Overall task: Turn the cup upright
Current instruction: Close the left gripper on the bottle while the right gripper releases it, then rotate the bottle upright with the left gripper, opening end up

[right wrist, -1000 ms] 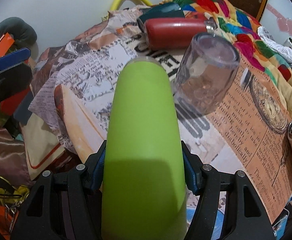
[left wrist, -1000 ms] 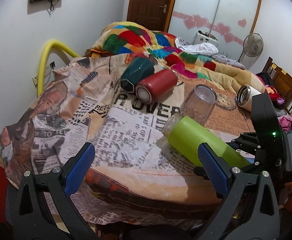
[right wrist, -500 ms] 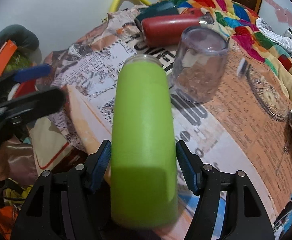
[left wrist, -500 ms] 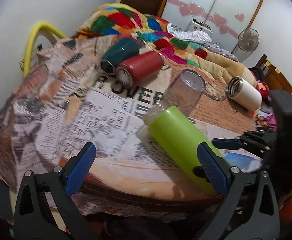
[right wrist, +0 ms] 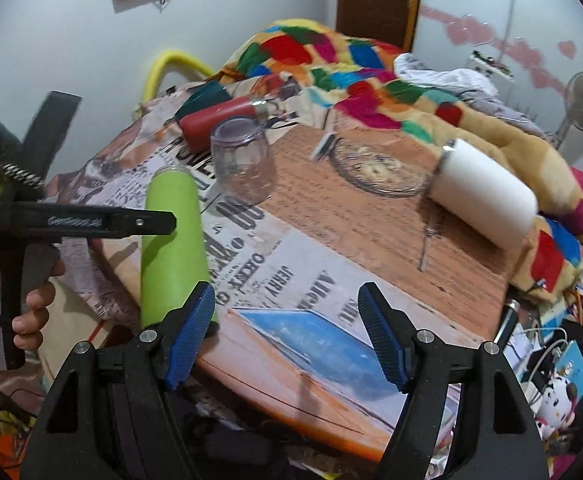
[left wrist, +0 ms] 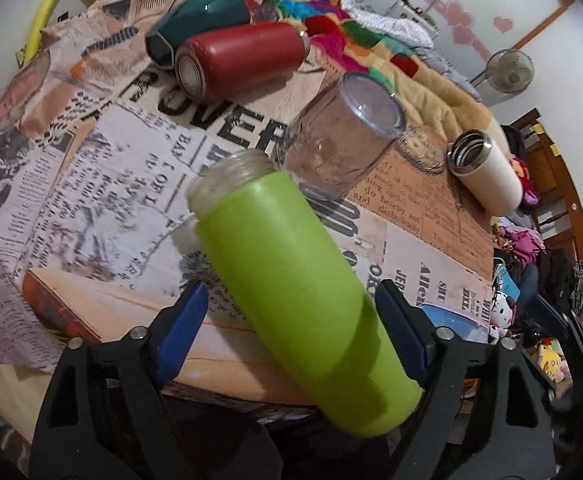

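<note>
The lime green cup (left wrist: 291, 280) lies tilted at the table's near edge, its clear threaded mouth pointing away towards the table's middle. My left gripper (left wrist: 291, 328) is open, its blue pads either side of the cup's body with a gap on the left side. In the right wrist view the green cup (right wrist: 171, 248) stands off to the left. My right gripper (right wrist: 287, 336) is open and empty over the table's front edge, its left pad close to the cup's base.
A newspaper-print cloth covers the table (left wrist: 111, 184). A clear upside-down tumbler (left wrist: 339, 140) stands just behind the green cup. A red flask (left wrist: 239, 60) and a teal cup (left wrist: 195, 20) lie at the back. A white flask (left wrist: 487, 176) lies at the right.
My right gripper let go of the green cup, opened and drew back to the right. My left gripper moved in around the cup.
</note>
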The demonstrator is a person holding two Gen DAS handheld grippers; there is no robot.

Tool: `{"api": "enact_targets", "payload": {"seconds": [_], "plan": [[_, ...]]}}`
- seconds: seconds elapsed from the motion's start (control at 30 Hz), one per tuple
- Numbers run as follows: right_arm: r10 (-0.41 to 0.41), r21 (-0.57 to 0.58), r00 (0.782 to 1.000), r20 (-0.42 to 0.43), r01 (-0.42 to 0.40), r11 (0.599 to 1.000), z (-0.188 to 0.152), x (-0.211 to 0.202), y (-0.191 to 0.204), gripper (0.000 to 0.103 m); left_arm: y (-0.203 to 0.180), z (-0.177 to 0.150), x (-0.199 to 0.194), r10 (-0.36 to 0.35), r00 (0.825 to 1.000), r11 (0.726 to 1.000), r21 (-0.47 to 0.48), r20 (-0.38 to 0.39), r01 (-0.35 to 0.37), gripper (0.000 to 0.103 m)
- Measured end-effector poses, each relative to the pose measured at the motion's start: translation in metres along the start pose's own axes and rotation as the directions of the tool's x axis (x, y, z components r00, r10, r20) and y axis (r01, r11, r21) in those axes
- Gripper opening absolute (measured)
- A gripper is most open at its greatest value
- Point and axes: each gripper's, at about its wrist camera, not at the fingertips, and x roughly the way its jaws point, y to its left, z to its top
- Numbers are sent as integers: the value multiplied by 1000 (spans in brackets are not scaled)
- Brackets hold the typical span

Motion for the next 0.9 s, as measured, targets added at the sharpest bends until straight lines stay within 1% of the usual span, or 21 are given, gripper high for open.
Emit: {"api": "enact_targets", "payload": {"seconds": [0.03,0.1,0.23,0.37,0.5,0.63,0.7,0.77,0.83,0.9], "plan": [[-5,2,1000,8,5,1000,-1,-2,1,71,-1,1,3,10,1000,1000,-2,-11,-10,81],[-2,14,1000,21,2,1000,-2,-4,1,71,-2,2,9,42,999,999,-16,-24,-43,82],[3,18,999,43,-4,1000,-7,-8,2,71,-2,7,15,70,997,997,-37,-39,-72,82],[7,16,998,55,-8,1000,-12,-12,5,71,-12,11,25,125,991,992,-21,-38,-126,82],[3,14,997,74,-4,1000,-13,-19,8,71,-14,13,39,137,988,989,-42,-67,-140,80],[-2,28,996,84,0,1000,-15,-25,4,71,-23,13,39,200,979,980,-13,-35,-200,77],[-1,40,996,86,-2,999,-14,-27,3,71,-25,12,37,212,977,977,0,-20,-212,73],[-2,46,996,90,-2,999,-13,-29,1,71,-23,10,33,217,976,976,14,-6,-217,66],[-4,50,995,95,0,999,-13,-30,-1,71,-23,6,25,220,975,974,43,12,-221,63],[-7,53,995,98,2,999,-13,-31,-2,71,-25,1,18,235,971,968,79,40,-237,63]]}}
